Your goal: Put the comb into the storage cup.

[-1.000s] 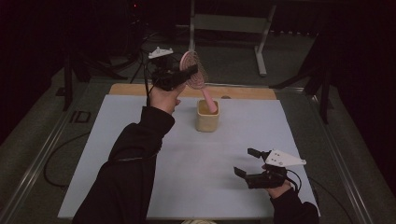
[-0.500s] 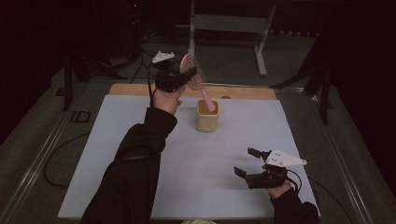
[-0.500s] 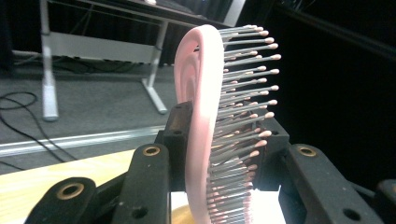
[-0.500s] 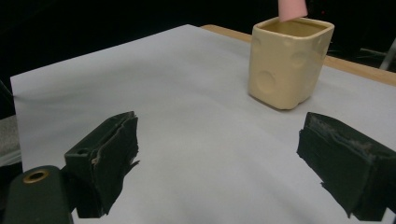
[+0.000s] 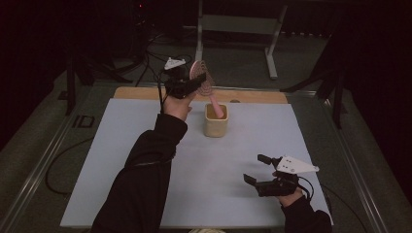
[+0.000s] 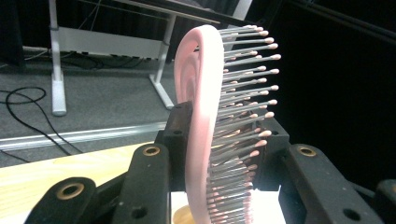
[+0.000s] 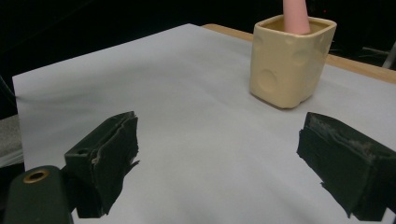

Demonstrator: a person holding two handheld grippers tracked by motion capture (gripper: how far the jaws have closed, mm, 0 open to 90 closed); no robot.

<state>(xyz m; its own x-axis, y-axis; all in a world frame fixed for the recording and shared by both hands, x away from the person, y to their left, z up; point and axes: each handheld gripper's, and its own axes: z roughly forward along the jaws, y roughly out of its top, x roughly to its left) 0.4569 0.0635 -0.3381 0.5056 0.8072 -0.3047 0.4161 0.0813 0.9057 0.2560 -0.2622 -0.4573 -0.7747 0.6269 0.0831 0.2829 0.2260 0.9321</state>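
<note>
The gripper [image 6: 219, 158] clamps a pink hairbrush [image 6: 201, 116] by its head, edge-on, bristles pointing right; behind lie a wooden counter [image 6: 56, 170] edge, grey floor with cables [image 6: 23, 100], and a white frame leg [image 6: 161, 84]

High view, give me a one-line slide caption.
Left claw grips a pink hairbrush by its head, handle down in the cream cup; right claw rests open.

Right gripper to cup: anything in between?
Nothing. In the right gripper view only bare white sheet lies between the open right gripper and the cup.
</note>
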